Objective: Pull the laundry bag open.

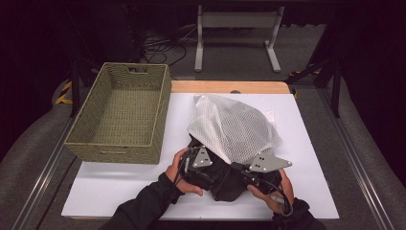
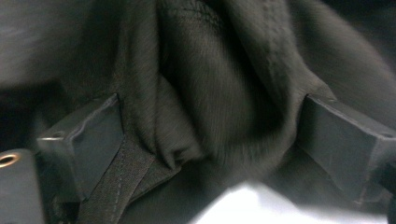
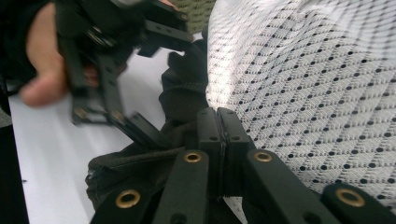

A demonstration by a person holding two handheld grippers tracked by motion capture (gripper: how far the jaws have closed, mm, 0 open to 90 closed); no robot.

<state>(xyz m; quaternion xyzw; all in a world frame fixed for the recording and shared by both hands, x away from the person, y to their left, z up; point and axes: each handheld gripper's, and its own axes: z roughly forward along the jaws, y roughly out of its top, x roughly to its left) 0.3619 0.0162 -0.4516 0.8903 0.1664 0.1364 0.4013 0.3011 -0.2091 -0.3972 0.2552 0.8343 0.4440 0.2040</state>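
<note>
The left gripper (image 2: 205,140) has its two black jaws spread wide apart. A bunch of dark cloth (image 2: 219,93) sits between them. The folds brush the inner sides of both jaws, but the jaws do not squeeze it. A flat dark strap (image 2: 116,186) runs down past one jaw. This view is a bit blurry.

The right gripper (image 3: 218,126) has its jaws pressed tight together. The tips sit right where the dark cloth meets the white mesh bag (image 3: 303,93). A thin edge may be pinched there, but I cannot tell if it is the bag or the cloth.

From the high view, the white mesh bag (image 1: 232,127) lies in the middle of the white table top (image 1: 119,184). The dark cloth (image 1: 225,179) comes out from under the bag's near edge, between the two hands. The left hand (image 1: 179,175) and the right hand (image 1: 270,194) hold the grippers close together at that edge. A green woven basket (image 1: 84,139) stands well to the left of the bag.

I can see no writing or labels on anything.
</note>
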